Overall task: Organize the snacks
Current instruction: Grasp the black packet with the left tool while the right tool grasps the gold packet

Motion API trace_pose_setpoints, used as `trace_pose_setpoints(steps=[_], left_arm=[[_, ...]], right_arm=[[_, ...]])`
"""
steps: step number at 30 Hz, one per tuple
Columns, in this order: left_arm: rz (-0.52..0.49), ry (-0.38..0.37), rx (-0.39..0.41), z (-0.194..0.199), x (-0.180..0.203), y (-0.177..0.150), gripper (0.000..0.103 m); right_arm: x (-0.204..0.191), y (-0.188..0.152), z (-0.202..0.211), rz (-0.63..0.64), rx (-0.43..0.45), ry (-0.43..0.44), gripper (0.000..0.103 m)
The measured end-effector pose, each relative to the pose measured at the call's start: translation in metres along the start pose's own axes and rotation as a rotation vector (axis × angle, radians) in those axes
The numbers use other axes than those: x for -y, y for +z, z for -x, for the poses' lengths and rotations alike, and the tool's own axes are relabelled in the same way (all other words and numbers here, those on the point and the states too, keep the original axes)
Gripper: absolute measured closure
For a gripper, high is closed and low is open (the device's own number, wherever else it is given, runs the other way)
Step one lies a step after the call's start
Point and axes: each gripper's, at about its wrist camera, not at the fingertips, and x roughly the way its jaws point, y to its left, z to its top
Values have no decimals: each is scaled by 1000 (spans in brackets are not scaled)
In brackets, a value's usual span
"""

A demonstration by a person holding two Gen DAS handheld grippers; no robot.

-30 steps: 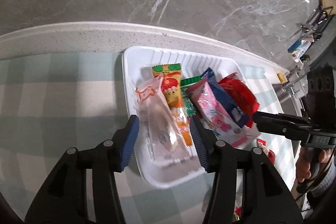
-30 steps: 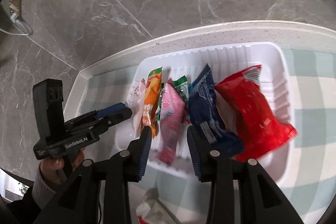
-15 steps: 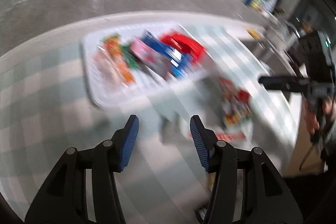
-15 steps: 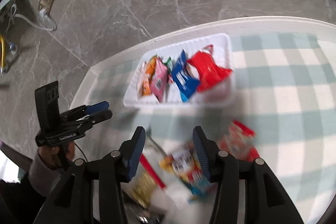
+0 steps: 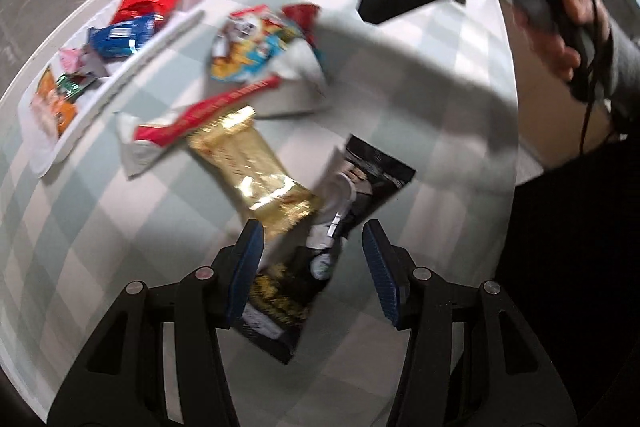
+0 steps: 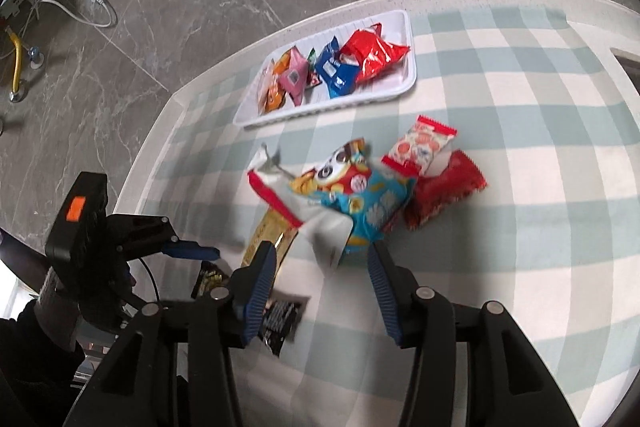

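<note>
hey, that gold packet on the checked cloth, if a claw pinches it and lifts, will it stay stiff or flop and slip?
The gold packet looks like a flat, shiny foil wrapper, so it is probably light and slick. Its creased face suggests that it would bend somewhat when lifted by one end. One end seems to lie over the black packet, so lifting it may nudge that one.

The worktop [image 6: 520,211] wears a pale green and white checked cloth. A white tray [image 6: 408,27] rests on it near the far edge. Just nearer than the tray lies a loose heap of snack packets: a blue and red panda packet [image 6: 356,195], a dark red packet [image 6: 444,195] beside it, and a white and red strip packet [image 5: 208,111]. A gold packet [image 5: 256,171] lies nearer still, touching a black packet [image 5: 360,183].
</note>
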Motion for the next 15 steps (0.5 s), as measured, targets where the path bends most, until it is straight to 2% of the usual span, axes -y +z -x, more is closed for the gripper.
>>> trace_pose_setpoints(steps=[5, 11, 15], left_arm=[[-16, 34, -40, -20, 15, 1, 54], [25, 10, -53, -31, 24, -6, 54], [93, 10, -44, -33, 24, -12, 54]], right_arm=[[-9, -10, -1, 31, -13, 0, 50], [-20, -18, -10, 65, -48, 12, 50], [-29, -20, -22, 87, -78, 25, 49]])
